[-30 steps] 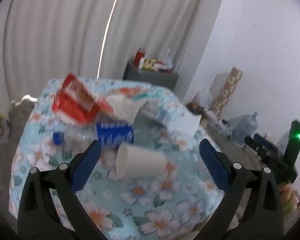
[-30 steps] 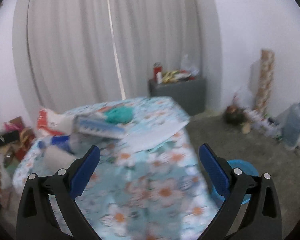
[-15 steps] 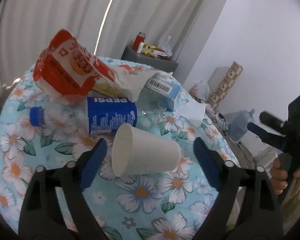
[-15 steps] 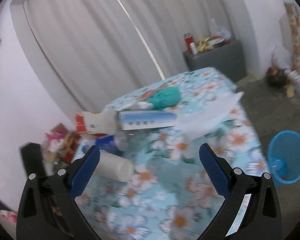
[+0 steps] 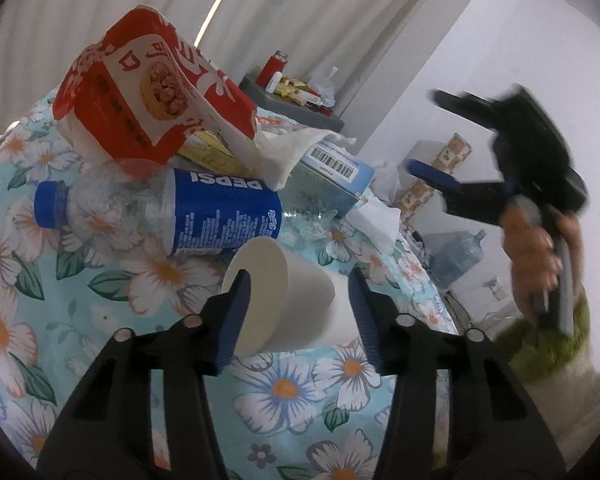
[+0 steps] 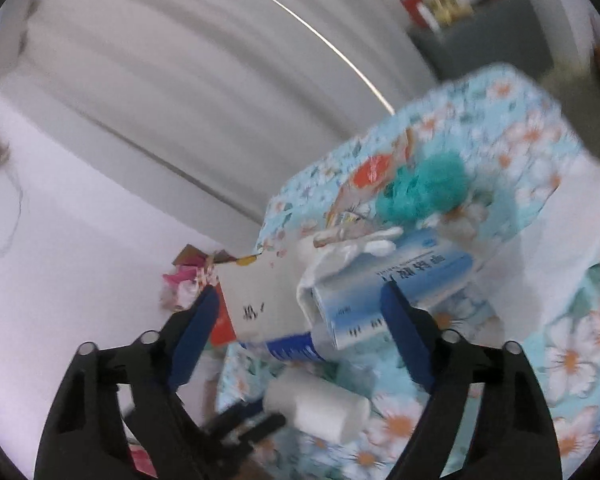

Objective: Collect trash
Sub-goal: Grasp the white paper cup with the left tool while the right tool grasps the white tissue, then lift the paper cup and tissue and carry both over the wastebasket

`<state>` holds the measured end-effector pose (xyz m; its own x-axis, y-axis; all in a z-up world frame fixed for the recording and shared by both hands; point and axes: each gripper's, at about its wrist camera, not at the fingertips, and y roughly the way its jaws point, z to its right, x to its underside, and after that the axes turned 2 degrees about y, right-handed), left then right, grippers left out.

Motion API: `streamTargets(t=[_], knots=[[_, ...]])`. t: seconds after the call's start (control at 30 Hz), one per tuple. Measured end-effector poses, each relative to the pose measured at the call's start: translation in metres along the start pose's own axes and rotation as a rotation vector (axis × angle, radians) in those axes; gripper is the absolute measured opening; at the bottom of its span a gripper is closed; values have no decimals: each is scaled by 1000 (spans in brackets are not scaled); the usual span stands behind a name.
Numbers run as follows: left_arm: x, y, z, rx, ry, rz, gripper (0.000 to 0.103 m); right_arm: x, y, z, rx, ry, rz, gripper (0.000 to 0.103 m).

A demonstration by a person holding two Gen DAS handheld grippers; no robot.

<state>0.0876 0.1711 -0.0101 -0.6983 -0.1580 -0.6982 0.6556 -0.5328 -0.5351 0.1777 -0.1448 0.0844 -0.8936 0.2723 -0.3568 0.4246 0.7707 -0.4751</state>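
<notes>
Left gripper [image 5: 298,312]: low centre of the left wrist view, blue pads either side of the paper cup [image 5: 284,300]; the jaws have just been closing and now stand at a middling gap, the left pad at the cup's rim, the right pad just beside its base, a firm squeeze not evident
Paper cup: white, lying on its side on the floral tablecloth [image 5: 28,320], mouth turned toward frame left; in the right wrist view it lies at lower centre [image 6: 320,404] with the left gripper's dark fingertips at its left end
Right gripper [image 6: 300,328]: jaws have just been closing, still fairly wide, nothing pressed by the pads; the end of the blue-and-white carton [image 6: 396,284] and the white side of the red snack box [image 6: 260,304] show between them, whether in reach cannot be told from the blurred frame
Right gripper seen from the left wrist camera [image 5: 452,140]: blurred at frame right, held in a hand [image 5: 536,256], fingers apart over the table's far edge
Trash pile: upper left of the left wrist view, red snack box [image 5: 140,92] leaning on a Pepsi bottle [image 5: 180,212] with a blue cap, a crumpled tissue [image 5: 284,152] draped over the carton [image 5: 336,176]
Far side of the pile: a teal wad [image 6: 424,184] at upper right of the right wrist view, on the cloth beyond the carton
Backdrop: pale curtain [image 5: 180,4] behind the table, a grey cabinet [image 5: 296,108] with a red can
</notes>
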Motion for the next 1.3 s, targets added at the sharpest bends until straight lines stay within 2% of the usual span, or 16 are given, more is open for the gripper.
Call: streamTargets(t=[0.07, 0.2, 0.27, 0.5, 0.67, 0.83, 1.0, 1.3], knots=[[2, -1, 1, 14, 4, -3, 41, -9, 17, 8, 6, 68, -41, 65], [4, -1, 2, 41, 5, -9, 36, -16, 43, 17, 47, 127, -87, 54], [4, -1, 2, 53, 4, -12, 34, -20, 53, 19, 63, 131, -94, 47], [4, 0, 2, 74, 3, -13, 24, -26, 73, 26, 81, 160, -109, 32], [5, -1, -1, 80, 0, -7, 12, -27, 78, 26, 89, 158, -95, 11], [4, -5, 1, 99, 8, 10, 7, -27, 69, 11, 62, 110, -63, 6], [1, -12, 7, 115, 24, 41, 2, -31, 52, -10, -13, 61, -30, 5], [-4, -25, 21, 135, 73, 83, 2, -29, 16, -39, -111, 9, 9, 5]])
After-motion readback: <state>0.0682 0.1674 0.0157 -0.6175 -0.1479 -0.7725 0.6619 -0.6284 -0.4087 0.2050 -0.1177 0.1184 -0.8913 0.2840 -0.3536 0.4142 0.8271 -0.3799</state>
